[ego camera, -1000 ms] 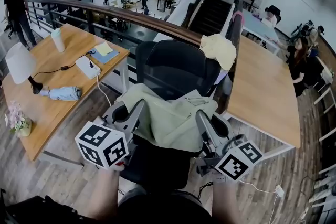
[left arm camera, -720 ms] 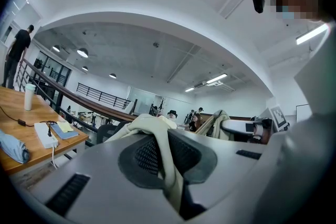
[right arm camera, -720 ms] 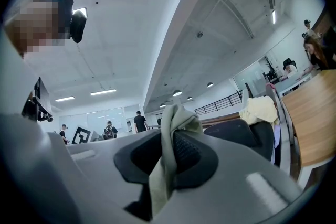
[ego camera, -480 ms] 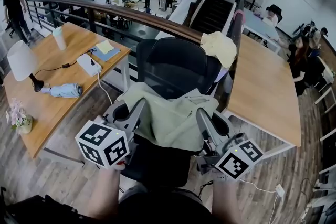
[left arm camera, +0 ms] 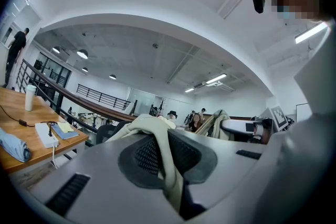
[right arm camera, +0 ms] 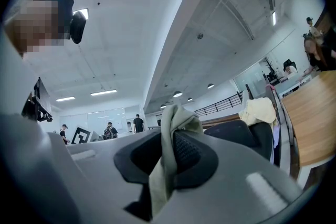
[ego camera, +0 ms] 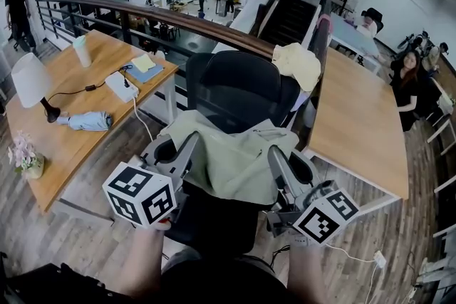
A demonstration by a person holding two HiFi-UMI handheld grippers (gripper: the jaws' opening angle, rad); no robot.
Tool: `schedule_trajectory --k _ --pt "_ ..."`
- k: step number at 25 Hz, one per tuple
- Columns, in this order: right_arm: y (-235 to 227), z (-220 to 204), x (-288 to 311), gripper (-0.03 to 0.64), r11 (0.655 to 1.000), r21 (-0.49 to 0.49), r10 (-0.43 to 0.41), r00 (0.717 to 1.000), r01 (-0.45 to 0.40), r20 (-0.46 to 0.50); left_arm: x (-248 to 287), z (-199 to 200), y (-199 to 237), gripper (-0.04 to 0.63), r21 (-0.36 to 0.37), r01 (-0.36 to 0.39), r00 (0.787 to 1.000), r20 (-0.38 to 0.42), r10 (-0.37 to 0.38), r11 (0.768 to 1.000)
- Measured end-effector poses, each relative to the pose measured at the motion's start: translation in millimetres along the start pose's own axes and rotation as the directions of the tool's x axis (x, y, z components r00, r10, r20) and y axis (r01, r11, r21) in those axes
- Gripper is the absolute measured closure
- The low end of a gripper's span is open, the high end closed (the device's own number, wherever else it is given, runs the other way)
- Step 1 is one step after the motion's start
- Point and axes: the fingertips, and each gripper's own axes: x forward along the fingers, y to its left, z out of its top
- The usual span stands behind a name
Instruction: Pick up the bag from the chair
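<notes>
Head view: at centre frame, you hold the pale green bag (ego camera: 231,160) spread between the left tool (ego camera: 191,146) and the right tool (ego camera: 274,154), one at each side edge, probably so the limp cloth lifts evenly off the black chair (ego camera: 239,89). Whether it clears the seat is unclear. Left gripper view: the jaws are clamped on a creased fold of the bag at lower centre. Right gripper view: the jaws likewise pinch a soft, bunched fold that rises above them.

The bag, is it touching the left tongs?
Touching. In the left gripper view, pale fabric of the bag is pinched between the jaws of the left tongs.
</notes>
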Motion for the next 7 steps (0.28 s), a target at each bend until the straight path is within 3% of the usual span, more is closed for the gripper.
schedule_trajectory --k 7 --pt "1.8 -5.0 1.7 0.561 1.0 0.011 -0.001 1.0 0.001 -0.004 -1.4 -1.2 4.2 0.58 -0.001 0.001 1.0 -0.007 -0.001 1.0"
